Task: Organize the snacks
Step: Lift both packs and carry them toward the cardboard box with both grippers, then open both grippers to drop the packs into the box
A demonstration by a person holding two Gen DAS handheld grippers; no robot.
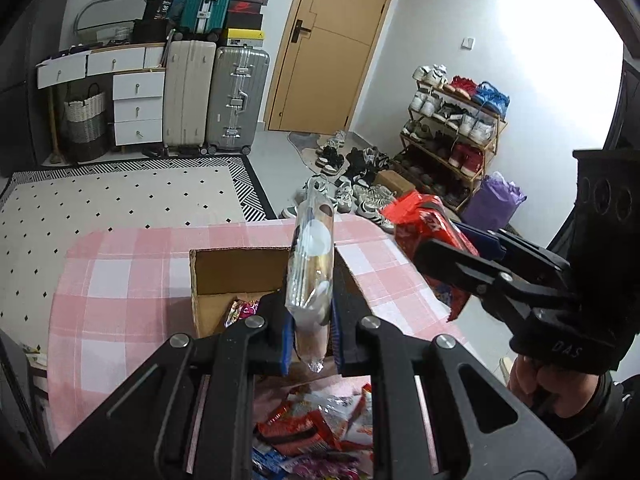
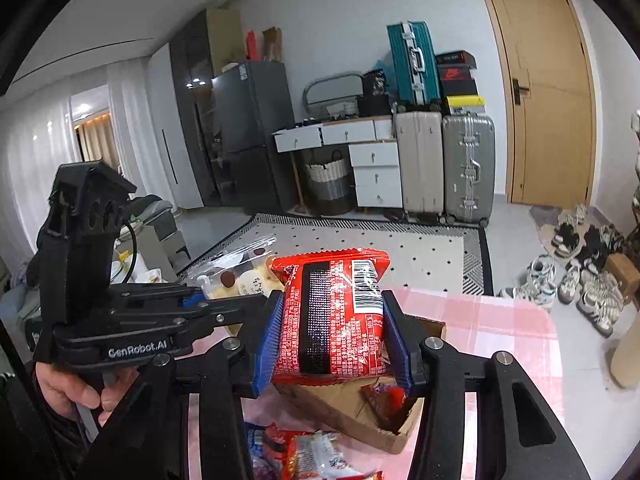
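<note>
Left gripper (image 1: 310, 344) jaws clamp one clear packet (image 1: 312, 264); right gripper (image 2: 334, 344) jaws clamp one red packet (image 2: 336, 320). Cardboard box (image 1: 224, 276) interior mostly hidden; loose snacks (image 1: 316, 432) on desk uncountable.

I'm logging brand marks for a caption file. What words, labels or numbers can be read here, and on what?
"GenRobot.AI": side of the left gripper.
"DAS": black cuff behind the right gripper.
Red snack packet: barcode and fine print, too small to read.
Clear snack bag: printing, unreadable.
Shoe boxes: labels blurred.

Box (image 1: 224, 280) on table (image 1: 120, 280), snacks (image 1: 312, 432) before it.
</note>
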